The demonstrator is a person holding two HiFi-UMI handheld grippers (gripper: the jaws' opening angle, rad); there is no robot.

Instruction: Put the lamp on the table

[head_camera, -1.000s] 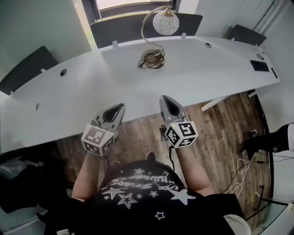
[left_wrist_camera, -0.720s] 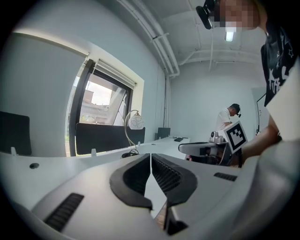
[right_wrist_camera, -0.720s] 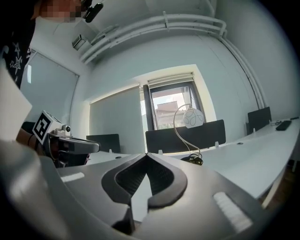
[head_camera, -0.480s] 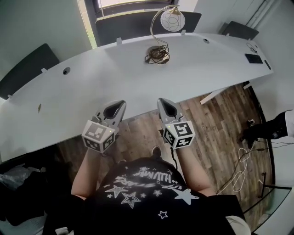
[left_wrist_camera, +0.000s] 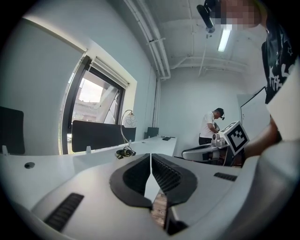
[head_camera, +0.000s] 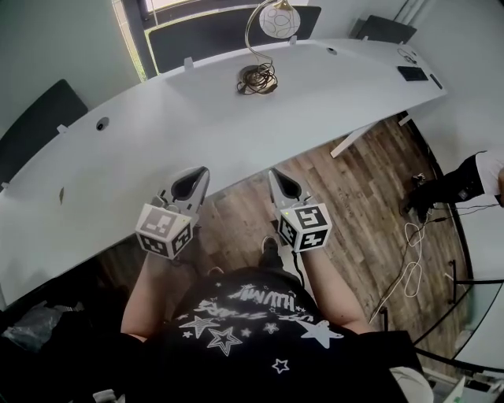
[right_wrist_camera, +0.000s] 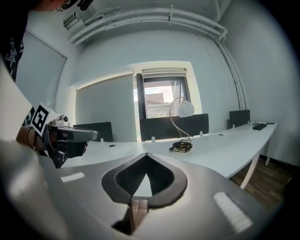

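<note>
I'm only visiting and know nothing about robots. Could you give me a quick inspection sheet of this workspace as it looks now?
Surface: long white table, mostly bare.
Job's things: lamp stands upright near the table's far edge.
Clutter: a dark flat item near the table's right end; too small to tell what it is.
Grippers: left claw and right claw are both shut with nothing in them, at the table's near edge, well apart from the lamp.
Cables: lamp cord coiled at its base; white cables on the floor at the right.
Surroundings: wooden floor, dark chairs, window, another person at the right.
</note>
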